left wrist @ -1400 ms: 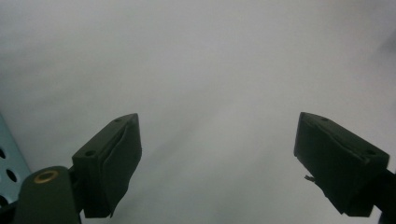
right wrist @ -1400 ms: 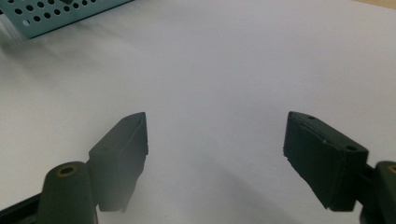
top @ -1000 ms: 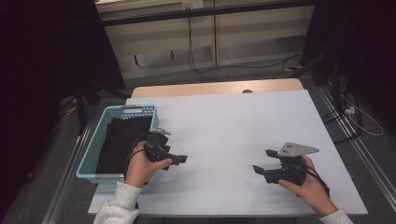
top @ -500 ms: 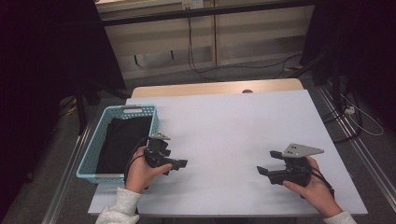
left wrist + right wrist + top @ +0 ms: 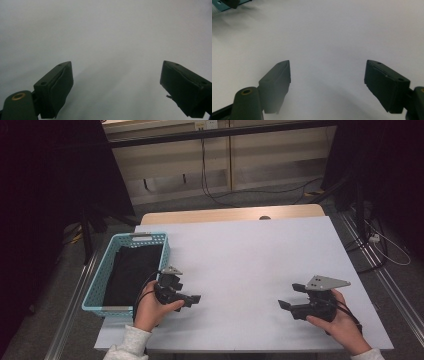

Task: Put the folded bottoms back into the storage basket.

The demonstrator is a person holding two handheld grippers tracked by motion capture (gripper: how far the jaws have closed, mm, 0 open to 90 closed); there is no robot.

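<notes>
My left gripper point(image 5: 190, 295) hovers low over the white table point(image 5: 240, 265), just right of a teal basket point(image 5: 98, 282). Its jaws stand open with nothing between them, and the left gripper view shows the left gripper point(image 5: 116, 87) over bare white tabletop. My right gripper point(image 5: 289, 296) is held near the table's front right, pointing left, with its grey plate on top. In the right gripper view the right gripper point(image 5: 327, 82) is open, and only white table lies between its jaws. A black cloth point(image 5: 131, 272) lies inside the basket.
The basket stands at the table's left edge. A wooden strip point(image 5: 225, 215) runs along the table's far edge. Beyond it are floor cables point(image 5: 215, 195) and dark stands. A corner of the teal basket point(image 5: 222, 7) is at the top left of the right gripper view.
Both hands have drifted slightly toward the near edge of the table. The jaws of both grippers stand as wide as before.
</notes>
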